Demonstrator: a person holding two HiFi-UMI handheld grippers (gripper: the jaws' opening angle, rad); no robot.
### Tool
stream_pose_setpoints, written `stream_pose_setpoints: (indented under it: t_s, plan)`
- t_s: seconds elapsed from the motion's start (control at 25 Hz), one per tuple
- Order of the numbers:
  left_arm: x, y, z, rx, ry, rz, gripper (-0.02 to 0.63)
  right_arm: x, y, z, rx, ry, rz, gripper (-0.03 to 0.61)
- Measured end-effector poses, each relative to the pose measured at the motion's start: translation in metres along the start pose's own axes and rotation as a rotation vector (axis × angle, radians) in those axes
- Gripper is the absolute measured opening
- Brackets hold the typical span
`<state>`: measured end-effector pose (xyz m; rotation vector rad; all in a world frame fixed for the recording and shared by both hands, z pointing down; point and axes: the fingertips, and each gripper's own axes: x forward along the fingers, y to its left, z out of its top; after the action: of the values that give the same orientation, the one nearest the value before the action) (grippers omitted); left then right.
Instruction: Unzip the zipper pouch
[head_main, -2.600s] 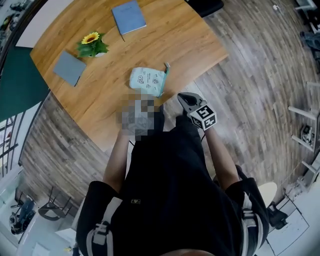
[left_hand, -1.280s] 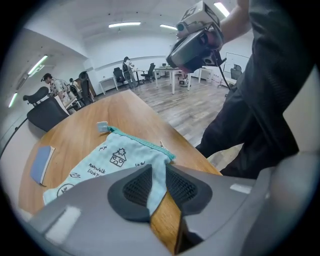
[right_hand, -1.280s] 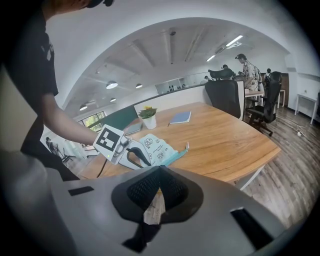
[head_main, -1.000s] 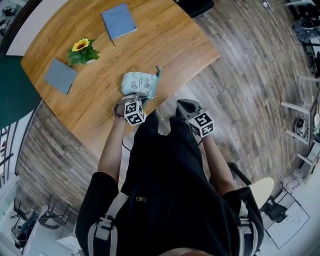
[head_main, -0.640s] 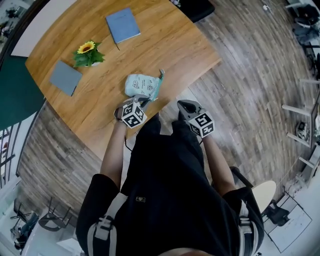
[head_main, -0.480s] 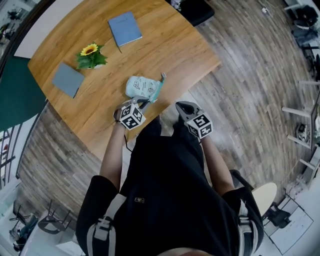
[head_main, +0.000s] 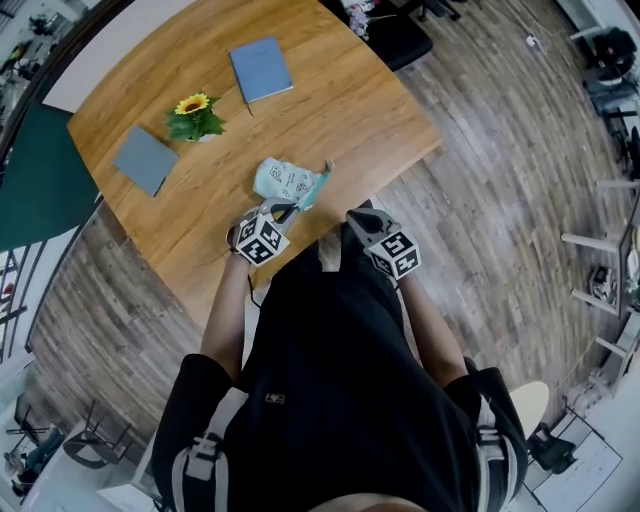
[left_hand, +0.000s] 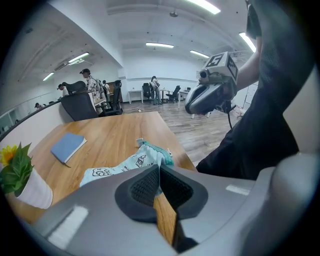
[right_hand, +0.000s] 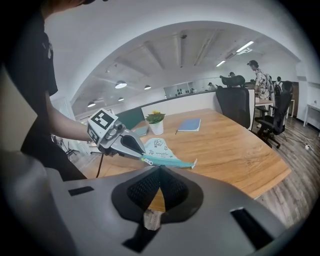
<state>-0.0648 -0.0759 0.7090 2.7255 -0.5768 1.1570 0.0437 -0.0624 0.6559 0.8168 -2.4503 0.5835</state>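
Wooden table (head_main: 340, 100), zipper pouch (head_main: 288, 180), plank floor (head_main: 500, 150)

— Where do we look from up top?
— From our own head, steeply down past our shoulders. The table (head_main: 330, 110) fills the upper left and the floor (head_main: 520, 180) the right. The table's near edge runs just in front of both grippers.
— And the camera on the left gripper (head_main: 283, 210)?
— We sit low behind its jaws, close over the near edge, facing across the table to the far edge. The right gripper (left_hand: 189, 107) shows upper right.
— The right gripper's camera?
— We sit off the near edge, facing back across the table, with the left gripper side-on.
— What do all three share?
— The zipper pouch (head_main: 288, 180), the blue notebook (head_main: 261, 69) and the potted flower (head_main: 195, 115).
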Motion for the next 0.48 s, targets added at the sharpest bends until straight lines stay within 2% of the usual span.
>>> stream_pose_setpoints:
  t_s: [0.48]
  plan:
    - [-0.033, 0.034, 0.028, -0.085, -0.094, 0.116, 0.006, 0.023, 0.002, 0.025, -0.059, -0.007, 0.069, 0.003]
